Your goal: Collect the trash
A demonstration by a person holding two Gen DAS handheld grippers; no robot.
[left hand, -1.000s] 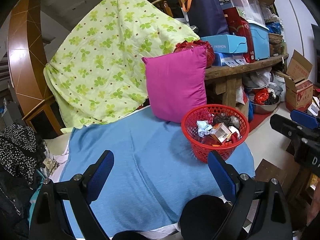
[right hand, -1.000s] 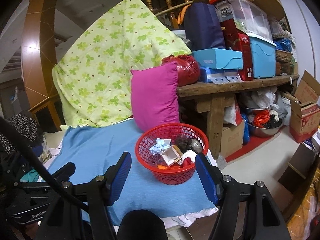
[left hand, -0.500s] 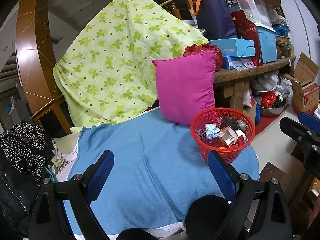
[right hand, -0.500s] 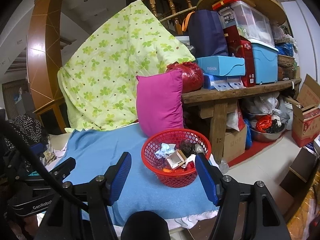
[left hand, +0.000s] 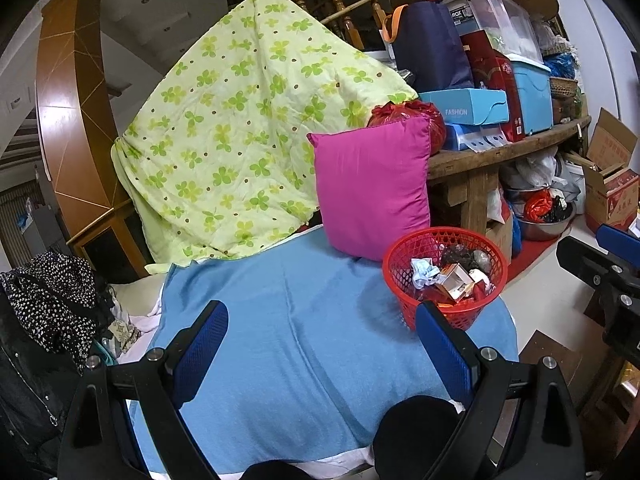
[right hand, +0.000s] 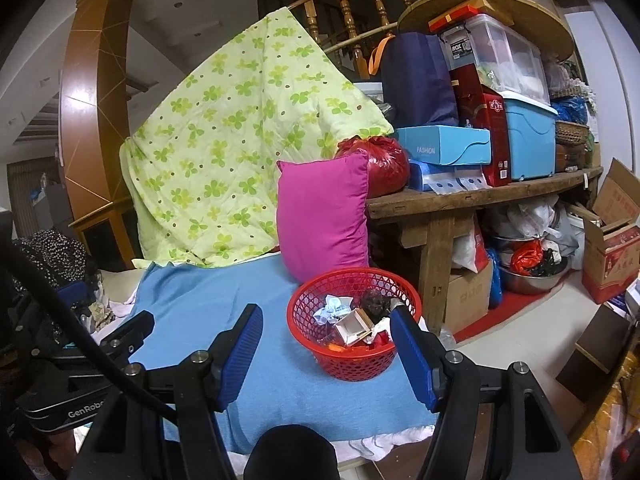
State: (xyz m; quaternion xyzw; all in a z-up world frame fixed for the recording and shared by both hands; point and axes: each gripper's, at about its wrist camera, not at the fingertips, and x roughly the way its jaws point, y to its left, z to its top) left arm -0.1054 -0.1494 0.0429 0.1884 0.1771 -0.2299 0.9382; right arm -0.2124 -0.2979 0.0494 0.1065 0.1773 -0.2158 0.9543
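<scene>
A red mesh basket [left hand: 416, 312] [right hand: 316, 344] stands on a blue blanket [left hand: 288, 320] [right hand: 192, 312] near its right end. It holds crumpled paper [left hand: 422, 272] [right hand: 334, 308], a small open box [left hand: 456, 280] [right hand: 352, 326] and dark scraps. My left gripper [left hand: 322, 344] is open and empty, held above the blanket left of the basket. My right gripper [right hand: 326, 354] is open and empty, in front of the basket, its right finger overlapping the rim.
A magenta pillow [left hand: 372, 188] [right hand: 324, 216] leans behind the basket, with a green flowered quilt [left hand: 240, 140] beside it. A wooden bench [right hand: 480, 196] stacked with boxes stands right. Cardboard boxes [right hand: 612, 256] and a metal bowl [right hand: 528, 276] sit on the floor. Dark clothes [left hand: 48, 304] lie left.
Both grippers have pulled back and up a little from the basket, so the basket and blanket look smaller and lower. Both stay open and empty.
</scene>
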